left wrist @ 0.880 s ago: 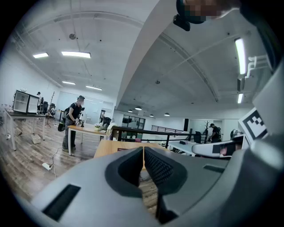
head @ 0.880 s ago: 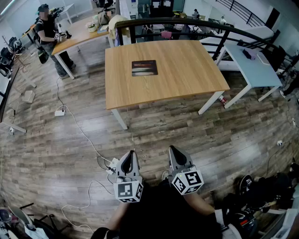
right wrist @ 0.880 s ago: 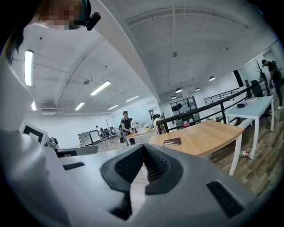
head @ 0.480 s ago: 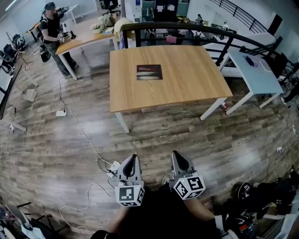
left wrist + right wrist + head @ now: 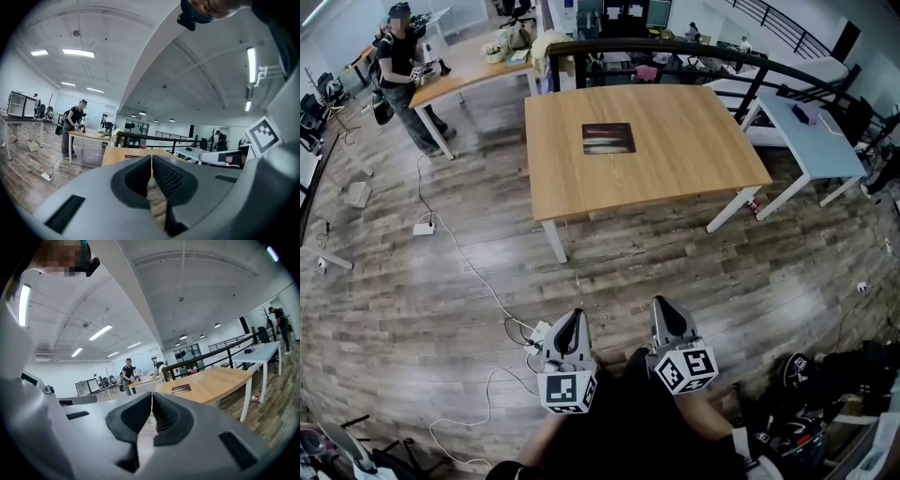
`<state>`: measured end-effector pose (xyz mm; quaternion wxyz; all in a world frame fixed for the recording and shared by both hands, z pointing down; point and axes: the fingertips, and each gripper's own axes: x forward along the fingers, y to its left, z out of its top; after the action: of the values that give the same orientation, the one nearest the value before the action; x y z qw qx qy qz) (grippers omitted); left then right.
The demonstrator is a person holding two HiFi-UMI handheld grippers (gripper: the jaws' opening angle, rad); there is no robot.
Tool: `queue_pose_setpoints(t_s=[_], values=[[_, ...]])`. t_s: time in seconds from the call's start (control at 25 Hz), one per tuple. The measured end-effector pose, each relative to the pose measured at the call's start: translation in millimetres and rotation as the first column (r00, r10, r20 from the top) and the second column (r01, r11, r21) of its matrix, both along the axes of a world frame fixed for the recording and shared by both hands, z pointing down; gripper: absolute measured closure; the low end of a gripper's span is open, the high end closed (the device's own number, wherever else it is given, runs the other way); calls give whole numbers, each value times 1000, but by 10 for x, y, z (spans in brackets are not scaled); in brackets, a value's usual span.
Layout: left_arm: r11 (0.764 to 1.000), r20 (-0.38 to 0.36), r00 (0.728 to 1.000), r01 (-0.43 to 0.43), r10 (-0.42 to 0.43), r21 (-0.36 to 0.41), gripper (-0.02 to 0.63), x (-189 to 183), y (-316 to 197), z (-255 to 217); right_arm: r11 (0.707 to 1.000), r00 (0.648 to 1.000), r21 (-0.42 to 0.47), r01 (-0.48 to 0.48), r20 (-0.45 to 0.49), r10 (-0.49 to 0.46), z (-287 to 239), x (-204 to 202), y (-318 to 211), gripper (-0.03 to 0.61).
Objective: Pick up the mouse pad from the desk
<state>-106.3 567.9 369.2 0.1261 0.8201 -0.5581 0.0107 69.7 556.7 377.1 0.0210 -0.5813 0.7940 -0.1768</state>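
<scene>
Mouse pad [image 5: 608, 138] lies flat on the bench [image 5: 675, 159], well off at 12 o'clock. Left gripper [image 5: 574, 317] and right gripper [image 5: 662, 306] both have their jaws closed on nothing. A pad that thin could just slide, and the floor cable [image 5: 469, 272] at 10 o'clock looks trippable.

Left gripper [image 5: 573, 321] and right gripper [image 5: 662, 307] held side by side close in front of the torso, near each other but not touching. Both point forward, tipped slightly below level. Jaws on each are pressed together with nothing between them. Forearms [image 5: 705, 424] run back from the grippers toward the body.
</scene>
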Motion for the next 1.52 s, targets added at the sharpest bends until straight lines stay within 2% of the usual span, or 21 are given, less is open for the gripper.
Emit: queue_pose_setpoints(t_s=[0.36,0.52,0.8,1.0,1.52], values=[[1000,-22,999,-26,26,-10,586,-292,-106,94,1000,1000,-10,-9,-8,8,65,-348,-63,546],[999,-30,999,-20,19,-27,586,-320,-276,162,1000,1000,-11,-12,-5,12,98,-349,-267,548],[999,0,1000,5,-5,-42,586,-345,-774,181,1000,1000,-17,3,2,-3,102,-334,-831,546],[999,6,1000,13,-13,-47,586,-203,-1291,177,1000,1000,-14,15,4,-15,99,-205,-1345,546],[996,27,998,60,-58,-69,586,494,-2702,126,997,997,-22,77,29,-76,76,437,-2852,547]])
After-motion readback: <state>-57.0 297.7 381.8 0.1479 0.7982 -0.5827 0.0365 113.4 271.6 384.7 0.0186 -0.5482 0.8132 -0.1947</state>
